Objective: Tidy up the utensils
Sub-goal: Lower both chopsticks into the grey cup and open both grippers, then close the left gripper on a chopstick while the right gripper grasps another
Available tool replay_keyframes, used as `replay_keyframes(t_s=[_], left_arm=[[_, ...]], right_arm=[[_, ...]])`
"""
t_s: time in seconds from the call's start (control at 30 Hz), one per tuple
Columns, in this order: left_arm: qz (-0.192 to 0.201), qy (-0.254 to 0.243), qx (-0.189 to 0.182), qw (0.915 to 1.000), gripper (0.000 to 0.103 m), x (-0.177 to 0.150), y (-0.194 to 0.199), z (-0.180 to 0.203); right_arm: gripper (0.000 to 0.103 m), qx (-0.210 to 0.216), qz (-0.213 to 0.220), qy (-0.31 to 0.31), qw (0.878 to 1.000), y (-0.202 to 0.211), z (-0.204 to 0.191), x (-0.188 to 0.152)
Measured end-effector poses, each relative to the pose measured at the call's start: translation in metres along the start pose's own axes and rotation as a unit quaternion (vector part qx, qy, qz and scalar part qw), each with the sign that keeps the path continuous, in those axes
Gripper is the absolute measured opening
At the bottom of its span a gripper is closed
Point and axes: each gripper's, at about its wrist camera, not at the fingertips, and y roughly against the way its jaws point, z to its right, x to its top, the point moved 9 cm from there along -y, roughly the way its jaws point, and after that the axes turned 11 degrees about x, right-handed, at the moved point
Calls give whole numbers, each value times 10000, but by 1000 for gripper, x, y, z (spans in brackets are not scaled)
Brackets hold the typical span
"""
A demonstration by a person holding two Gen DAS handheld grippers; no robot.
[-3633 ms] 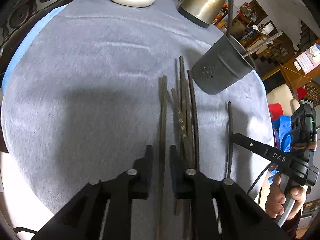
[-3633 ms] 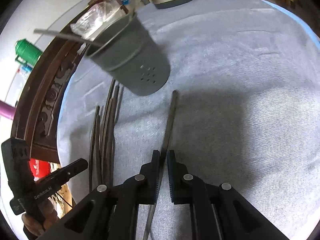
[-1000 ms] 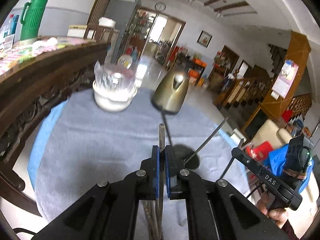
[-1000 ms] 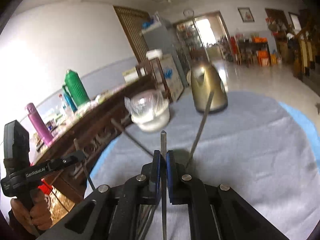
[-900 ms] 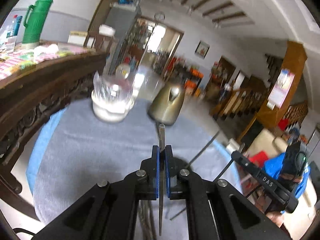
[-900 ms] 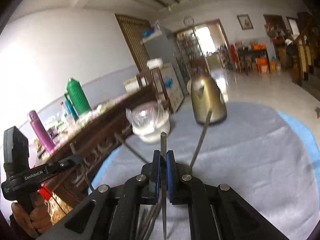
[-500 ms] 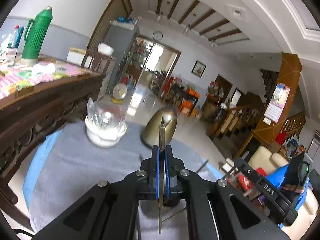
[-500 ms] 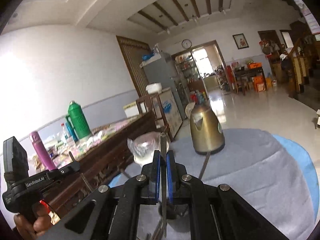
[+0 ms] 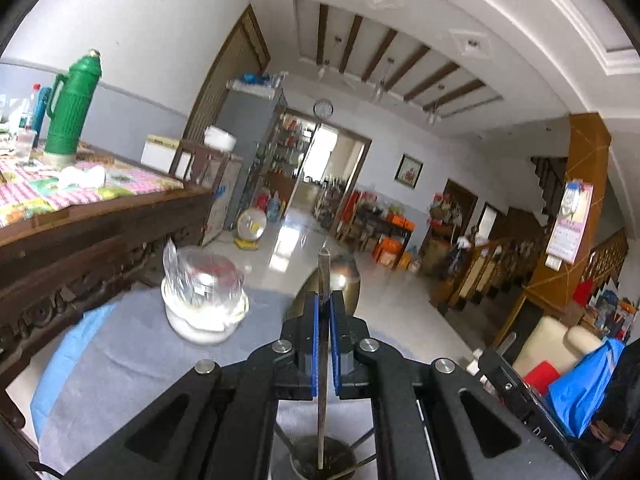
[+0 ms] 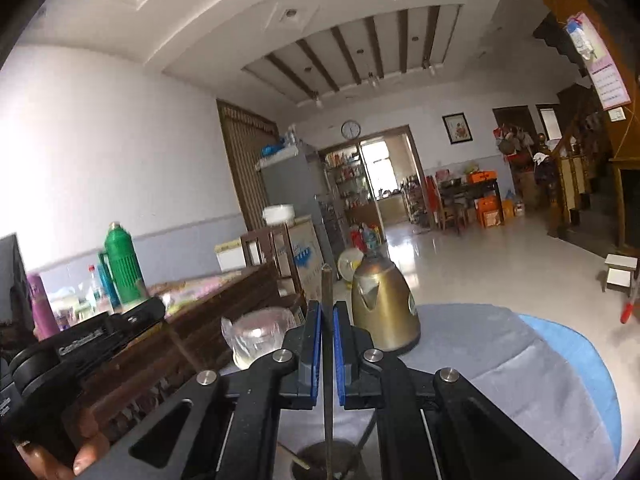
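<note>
The left gripper point(image 9: 323, 344) is clamped on a thin chopstick point(image 9: 322, 412) that hangs upright, its lower tip over the mouth of the grey holder point(image 9: 323, 458) on the tabletop. The right gripper point(image 10: 328, 348) pinches a second chopstick point(image 10: 328, 420) the same way above that holder point(image 10: 326, 460). Both sticks converge on one mouth already holding slanted sticks; they could knock together or snag on a slanted stick and spill out. Only the right view shows the whole kettle point(image 10: 384, 312) and the person's hand point(image 10: 60, 462) under the left handle; only the left view shows the bowl point(image 9: 204, 304) clearly.

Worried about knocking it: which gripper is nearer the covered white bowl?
Left. The bowl sits close ahead-left of the left gripper; from the right gripper it lies farther off, ahead-left, looking smaller.
</note>
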Motion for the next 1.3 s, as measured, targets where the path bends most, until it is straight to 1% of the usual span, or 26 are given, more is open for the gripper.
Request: replay_keyframes(t_s=[0.1,0.2,0.33,0.4,0.47,0.5,0.57,0.6,0.7,0.77,0.9,0.97,1.03,1.1,1.2,1.3], left_arm=[[-376,-65,10,9993,5,-21,-15,-2],[-716,-114,86,9973,5,-37,-23,-6],[-914,-183,84,9956,7,-49,-19,-8],[-963,-248,77,9950,15,-53,-13,-9],[-959,-294,88,9949,38,-56,-4,-10],[-933,-314,98,9951,40,-58,0,-12],[-912,-366,122,9951,41,-61,8,-16],[-931,-387,140,9948,41,-64,11,-19],[-1013,-386,215,9939,46,-74,18,-29],[-1110,-400,296,9926,50,-82,21,-34],[-1466,-470,534,9866,54,-109,24,-50],[-1634,-486,645,9833,57,-121,24,-59],[-1838,-433,798,9788,58,-135,23,-75],[-2045,-314,938,9738,58,-147,22,-90],[-2316,-152,1068,9668,58,-166,20,-106],[-2499,-233,1159,9610,58,-184,21,-113]], right_arm=[[6,61,-255,-58,9996,-5,4,-12],[8,145,-601,-195,9979,-9,9,-26],[8,166,-829,-437,9955,-8,20,-36],[8,180,-854,-582,9945,-2,24,-39],[9,254,-832,-794,9930,3,29,-39],[9,263,-809,-854,9927,5,30,-39],[10,306,-737,-986,9919,12,34,-38],[11,318,-691,-1041,9917,17,35,-37],[15,350,-527,-1221,9905,31,41,-36],[15,363,-465,-1333,9893,39,46,-38],[15,382,-579,-1398,9877,47,49,-52],[15,369,-763,-1384,9867,50,51,-65],[15,344,-937,-1414,9849,51,56,-79],[15,331,-1120,-1497,9818,51,61,-96],[15,352,-1462,-1715,9736,48,68,-129],[15,436,-1838,-1839,9646,41,66,-160]])
